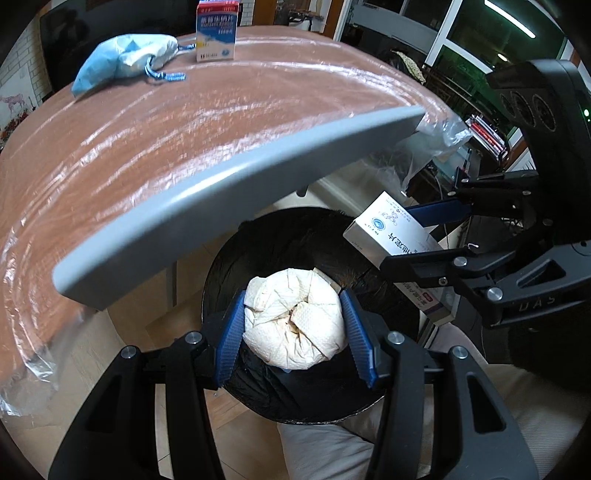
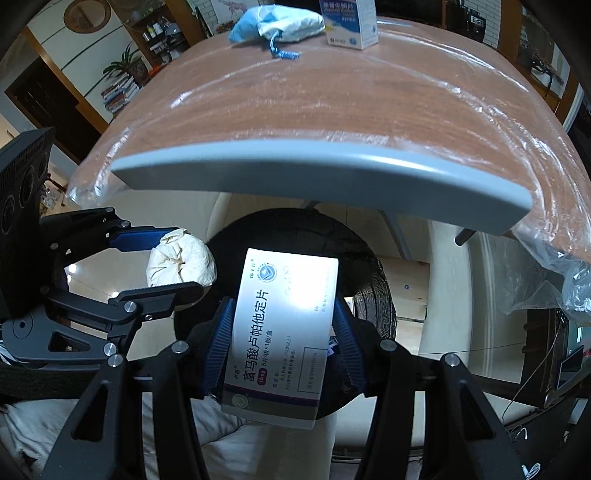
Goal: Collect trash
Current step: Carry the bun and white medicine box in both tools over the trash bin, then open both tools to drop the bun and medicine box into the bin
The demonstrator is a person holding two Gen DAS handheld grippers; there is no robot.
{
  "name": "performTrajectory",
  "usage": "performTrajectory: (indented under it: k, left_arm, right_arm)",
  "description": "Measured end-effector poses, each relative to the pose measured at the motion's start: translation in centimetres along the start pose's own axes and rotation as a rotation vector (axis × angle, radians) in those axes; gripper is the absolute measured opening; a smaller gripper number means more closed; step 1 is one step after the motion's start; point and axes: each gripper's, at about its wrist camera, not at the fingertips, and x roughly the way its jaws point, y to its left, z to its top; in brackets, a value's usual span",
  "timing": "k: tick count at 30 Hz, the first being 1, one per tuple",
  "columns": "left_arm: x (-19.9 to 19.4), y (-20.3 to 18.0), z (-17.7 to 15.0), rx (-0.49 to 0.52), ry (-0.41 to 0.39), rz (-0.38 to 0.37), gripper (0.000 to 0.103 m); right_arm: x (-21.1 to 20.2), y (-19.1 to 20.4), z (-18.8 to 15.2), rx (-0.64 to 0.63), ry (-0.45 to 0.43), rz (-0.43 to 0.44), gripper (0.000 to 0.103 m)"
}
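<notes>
Trash being held over the bin by both claws.

Crumpled paper wad [image 1: 295, 319] is sitting pinched in the left claw [image 1: 295, 328], hanging directly above the black-lined bin [image 1: 280, 251]. White medicine box [image 2: 282, 336] is being gripped across its short sides by the right claw [image 2: 282, 343], long axis pointing forward over the same bin. Farther off, blue pouch [image 1: 125, 61] and upright carton [image 1: 217, 31] are waiting on the plastic-covered tabletop [image 1: 184, 140].
</notes>
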Motion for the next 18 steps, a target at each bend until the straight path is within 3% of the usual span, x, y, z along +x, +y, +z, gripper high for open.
performTrajectory:
  k: [18]
  left_arm:
    - [4.1, 0.3, -0.8, -0.018, 0.084, 0.045, 0.052]
  right_arm:
    - [3.1, 0.3, -0.8, -0.040, 0.032, -0.049, 0.053]
